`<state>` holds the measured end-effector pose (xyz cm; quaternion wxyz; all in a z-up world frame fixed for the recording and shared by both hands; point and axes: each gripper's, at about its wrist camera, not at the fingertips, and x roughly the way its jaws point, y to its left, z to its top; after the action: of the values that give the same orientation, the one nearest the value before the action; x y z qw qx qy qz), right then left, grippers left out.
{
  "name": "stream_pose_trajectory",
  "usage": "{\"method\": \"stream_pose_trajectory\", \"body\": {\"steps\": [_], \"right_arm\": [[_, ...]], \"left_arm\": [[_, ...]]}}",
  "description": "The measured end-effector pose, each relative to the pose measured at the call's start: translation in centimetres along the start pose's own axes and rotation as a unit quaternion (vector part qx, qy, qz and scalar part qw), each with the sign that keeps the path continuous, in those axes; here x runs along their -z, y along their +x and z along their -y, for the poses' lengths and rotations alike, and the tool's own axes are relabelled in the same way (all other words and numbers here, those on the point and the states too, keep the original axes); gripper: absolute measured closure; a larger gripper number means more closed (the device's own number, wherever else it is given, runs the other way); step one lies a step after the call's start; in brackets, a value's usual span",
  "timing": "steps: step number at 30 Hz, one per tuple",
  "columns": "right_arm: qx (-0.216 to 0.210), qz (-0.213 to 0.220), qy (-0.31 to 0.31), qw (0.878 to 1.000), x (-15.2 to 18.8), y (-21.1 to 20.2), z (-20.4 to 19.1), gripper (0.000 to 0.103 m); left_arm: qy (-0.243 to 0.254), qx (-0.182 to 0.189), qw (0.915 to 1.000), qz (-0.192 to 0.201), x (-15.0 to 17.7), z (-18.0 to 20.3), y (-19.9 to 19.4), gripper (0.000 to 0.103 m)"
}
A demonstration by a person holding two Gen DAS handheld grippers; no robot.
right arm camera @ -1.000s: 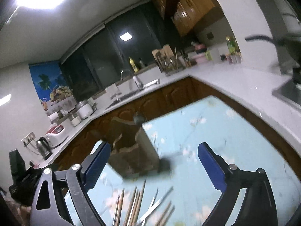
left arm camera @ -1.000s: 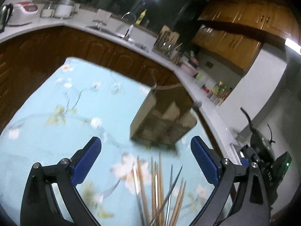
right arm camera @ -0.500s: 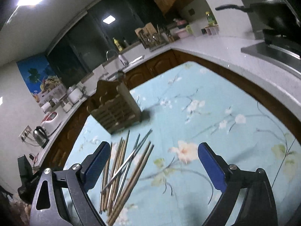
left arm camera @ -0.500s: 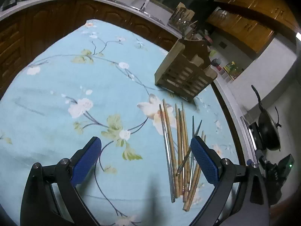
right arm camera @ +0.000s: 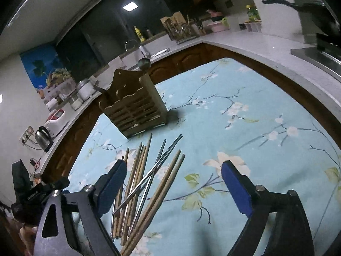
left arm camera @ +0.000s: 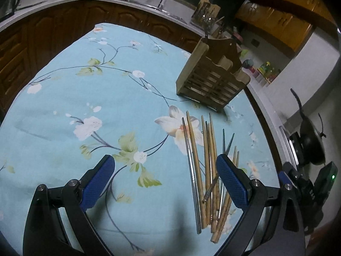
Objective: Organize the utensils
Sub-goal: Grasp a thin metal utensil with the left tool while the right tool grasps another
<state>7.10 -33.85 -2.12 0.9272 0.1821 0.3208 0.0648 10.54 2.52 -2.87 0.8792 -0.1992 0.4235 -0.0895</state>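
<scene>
The holder stood upright behind loose chopsticks; left gripper and right gripper were spread, empty.

Bare cloth left; chopsticks, wooden holder blocking right side.

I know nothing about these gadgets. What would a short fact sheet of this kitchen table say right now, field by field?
Surface: table under a light blue floral cloth
Loose utensils: wooden and metal chopsticks, lying in a loose, partly crossed pile
Container: slatted wooden utensil holder, upright just beyond the pile
Left gripper: open, holding nothing, pile beside its right finger
Right gripper: open, holding nothing, pile beside its left finger
Progress: no chopstick picked up yet
</scene>
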Motion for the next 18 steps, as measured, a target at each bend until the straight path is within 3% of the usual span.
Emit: {"method": "stream_pose_trajectory", "body": {"steps": [4, 8, 10, 18], "right_arm": [[-0.012, -0.016, -0.002, 1.000, -0.6, 1.6, -0.1, 0.030], [-0.012, -0.037, 0.006, 0.999, -1.2, 3.3, 0.0, 0.045], [-0.008, -0.048, 0.009, 0.999, -1.4, 4.3, 0.0, 0.048], [-0.007, -0.100, 0.020, 0.995, -3.0, 9.0, 0.2, 0.065]], "left_arm": [[0.024, -0.012, 0.9996, -0.011, -0.6, 1.4, 1.4, 0.006], [0.042, -0.013, 0.9985, -0.032, -1.2, 2.6, 3.2, 0.013], [0.050, -0.014, 0.9979, -0.039, -1.4, 3.0, 4.0, 0.016], [0.076, -0.023, 0.9934, -0.082, -2.6, 4.3, 8.1, 0.041]]}}
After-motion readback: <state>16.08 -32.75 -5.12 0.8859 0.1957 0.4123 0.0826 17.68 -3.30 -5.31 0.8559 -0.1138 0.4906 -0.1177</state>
